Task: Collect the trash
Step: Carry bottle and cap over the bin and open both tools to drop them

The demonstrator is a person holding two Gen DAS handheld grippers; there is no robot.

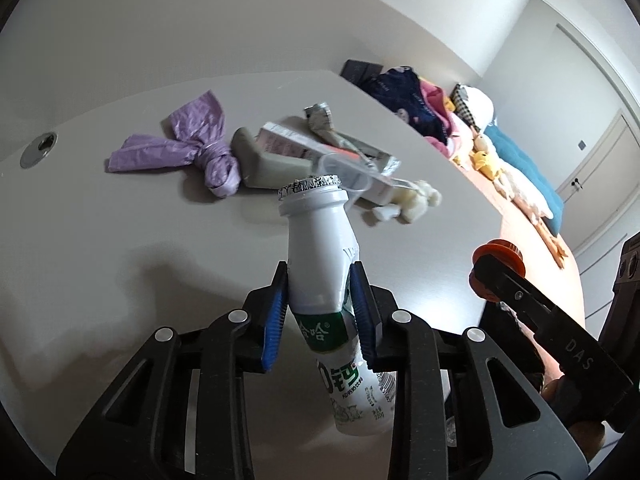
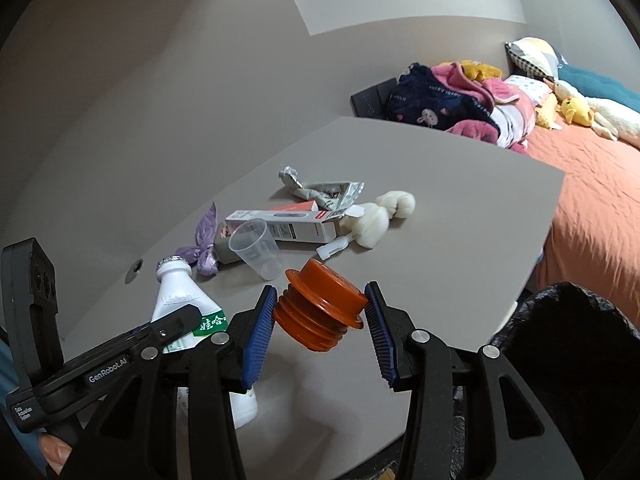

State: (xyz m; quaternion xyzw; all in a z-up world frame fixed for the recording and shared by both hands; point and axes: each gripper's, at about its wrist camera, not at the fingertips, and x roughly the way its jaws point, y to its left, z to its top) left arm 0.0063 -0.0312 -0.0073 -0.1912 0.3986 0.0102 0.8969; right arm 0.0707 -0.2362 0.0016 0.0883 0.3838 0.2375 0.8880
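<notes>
Sitting between left claw [image 1: 322, 300]: bottle [image 1: 320, 248]

Grey table [image 2: 460, 240] near, plain pale walls [image 2: 160, 80] far, orange-covered bed [image 2: 600, 200] right, white doors [image 1: 600, 160] beyond.

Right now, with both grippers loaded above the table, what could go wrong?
1. The left gripper clamps the white bottle low and tilted; it could pivot or slip.
2. The orange cap sits skewed in the right gripper and might drop.
3. The clear cup, lying on its side below, could be knocked.
</notes>
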